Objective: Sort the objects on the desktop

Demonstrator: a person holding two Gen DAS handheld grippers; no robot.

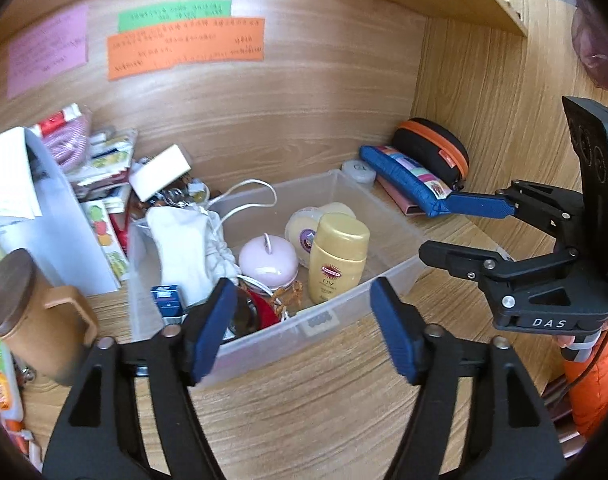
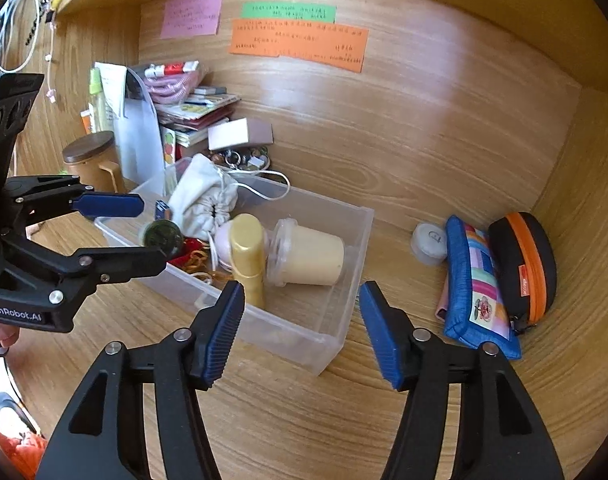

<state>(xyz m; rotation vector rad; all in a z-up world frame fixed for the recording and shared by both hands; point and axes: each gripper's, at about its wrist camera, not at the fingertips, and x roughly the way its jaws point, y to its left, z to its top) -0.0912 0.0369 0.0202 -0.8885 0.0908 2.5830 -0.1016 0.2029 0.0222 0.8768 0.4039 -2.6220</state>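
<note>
Hiding clear bin near wall: left claw pads; notes' writing illegible.

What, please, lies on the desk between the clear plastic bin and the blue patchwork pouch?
A small round white container stands in that gap, near the blue patchwork pouch and apart from the clear plastic bin; the right wrist view shows it best.
</note>
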